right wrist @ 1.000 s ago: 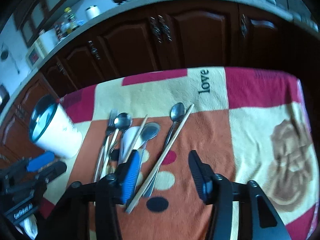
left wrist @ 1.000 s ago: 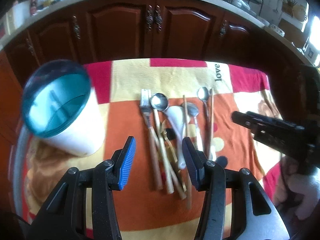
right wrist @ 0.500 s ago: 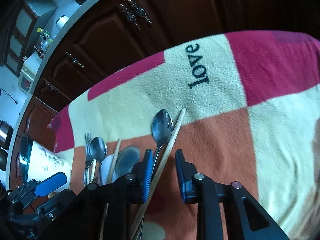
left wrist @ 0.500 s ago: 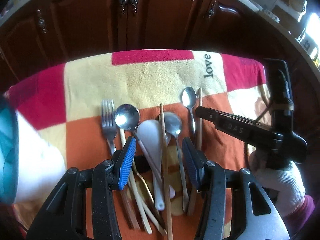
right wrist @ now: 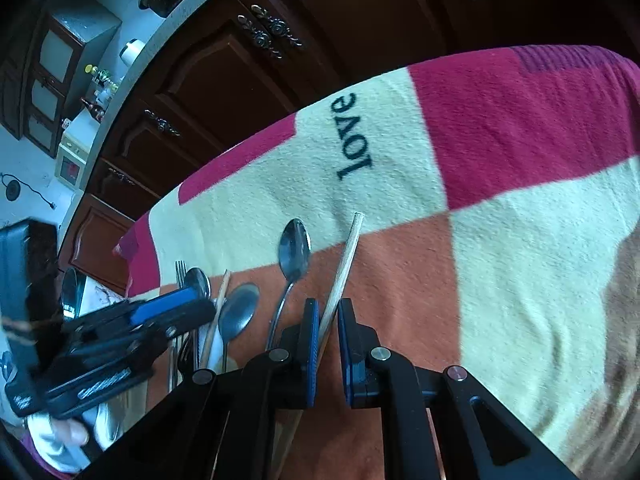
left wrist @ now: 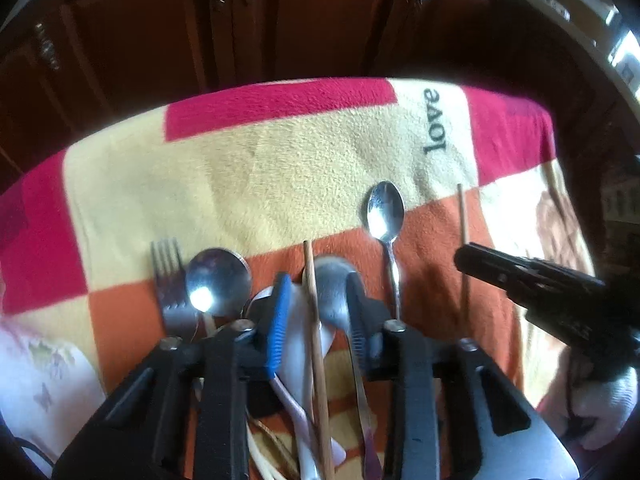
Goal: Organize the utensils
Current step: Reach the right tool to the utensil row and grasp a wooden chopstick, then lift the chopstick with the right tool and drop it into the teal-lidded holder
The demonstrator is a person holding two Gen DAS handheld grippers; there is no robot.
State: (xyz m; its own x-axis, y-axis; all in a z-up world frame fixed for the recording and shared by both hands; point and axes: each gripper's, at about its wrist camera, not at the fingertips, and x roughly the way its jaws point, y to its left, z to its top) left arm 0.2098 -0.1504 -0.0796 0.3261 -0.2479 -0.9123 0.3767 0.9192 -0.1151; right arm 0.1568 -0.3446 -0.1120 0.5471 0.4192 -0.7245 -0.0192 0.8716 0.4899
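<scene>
Nearest in the right wrist view: right gripper (right wrist: pixel 328 320) low over the blanket (right wrist: pixel 520 280), pads narrowed around the far-right chopstick (right wrist: pixel 346 258) with a sliver of gap on the right side; closing rather than clamped, apparently to lift this 1 stick out alone.

Nearest in the left wrist view: left gripper (left wrist: pixel 316 312) spread wide, released, straddling 3 items at once: the white ladle spoon (left wrist: pixel 298 328), a second chopstick (left wrist: pixel 314 320) and a grey spoon (left wrist: pixel 332 292); probably lined up on that chopstick to pair the 2.

Further out: fork (left wrist: pixel 170 284) and round spoon (left wrist: pixel 218 280) side by side at left; small teaspoon (left wrist: pixel 385 210) lying apart, bowl away from the camera.

Chopsticks pale, thin, straight, wood-coloured; metal pieces shiny.
</scene>
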